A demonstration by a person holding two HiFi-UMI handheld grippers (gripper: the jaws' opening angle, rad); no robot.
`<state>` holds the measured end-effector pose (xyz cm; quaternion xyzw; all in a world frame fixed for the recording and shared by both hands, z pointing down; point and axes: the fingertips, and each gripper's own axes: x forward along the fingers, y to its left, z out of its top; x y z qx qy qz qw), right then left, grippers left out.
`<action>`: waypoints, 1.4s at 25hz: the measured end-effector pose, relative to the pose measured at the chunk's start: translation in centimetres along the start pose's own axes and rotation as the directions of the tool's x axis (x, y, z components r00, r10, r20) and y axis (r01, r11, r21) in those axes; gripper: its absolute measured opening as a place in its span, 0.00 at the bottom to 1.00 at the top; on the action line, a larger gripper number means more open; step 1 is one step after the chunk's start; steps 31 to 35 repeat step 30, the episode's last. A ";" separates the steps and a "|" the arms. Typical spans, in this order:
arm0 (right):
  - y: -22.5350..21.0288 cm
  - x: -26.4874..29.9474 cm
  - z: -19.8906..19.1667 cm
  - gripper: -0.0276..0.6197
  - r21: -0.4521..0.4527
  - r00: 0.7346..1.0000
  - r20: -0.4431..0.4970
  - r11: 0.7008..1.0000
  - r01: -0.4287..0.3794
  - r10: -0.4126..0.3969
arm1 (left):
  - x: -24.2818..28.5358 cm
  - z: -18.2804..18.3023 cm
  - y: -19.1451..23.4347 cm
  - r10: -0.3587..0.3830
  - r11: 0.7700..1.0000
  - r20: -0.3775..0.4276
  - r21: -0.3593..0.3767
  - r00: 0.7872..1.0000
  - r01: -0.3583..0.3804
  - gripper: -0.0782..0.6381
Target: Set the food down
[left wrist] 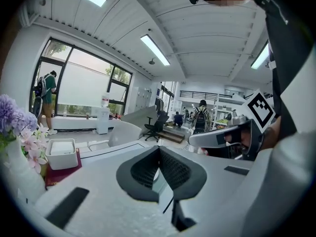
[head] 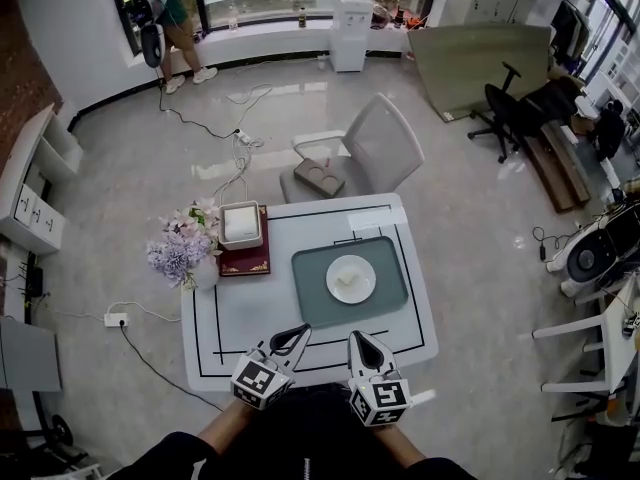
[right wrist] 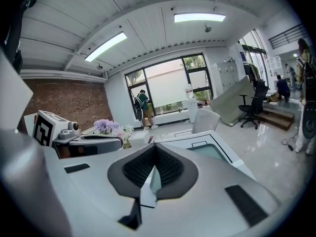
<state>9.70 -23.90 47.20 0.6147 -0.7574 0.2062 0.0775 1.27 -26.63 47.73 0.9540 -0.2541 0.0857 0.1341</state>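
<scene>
A white plate (head: 351, 278) with a pale piece of food (head: 347, 282) lies on a grey-green tray (head: 385, 286) in the middle right of the white table (head: 240, 313). Both grippers hover at the table's near edge, short of the tray. My left gripper (head: 300, 332) is shut with nothing between its jaws. My right gripper (head: 358, 337) is also shut and empty. In the left gripper view the closed jaws (left wrist: 159, 149) point over the table; in the right gripper view the closed jaws (right wrist: 155, 146) point toward the tray (right wrist: 210, 151).
A white box (head: 241, 223) sits on a dark red mat (head: 247, 259) at the table's left, beside a vase of purple and pink flowers (head: 185, 248). A grey chair (head: 365, 153) stands beyond the far edge. A person (head: 172, 18) stands by the window.
</scene>
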 end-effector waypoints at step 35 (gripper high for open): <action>2.6 0.5 0.1 0.05 -0.089 0.998 -0.004 0.994 -0.056 0.056 | -1.6 -1.1 0.4 0.014 0.996 -0.020 0.088 1.000 -0.012 0.12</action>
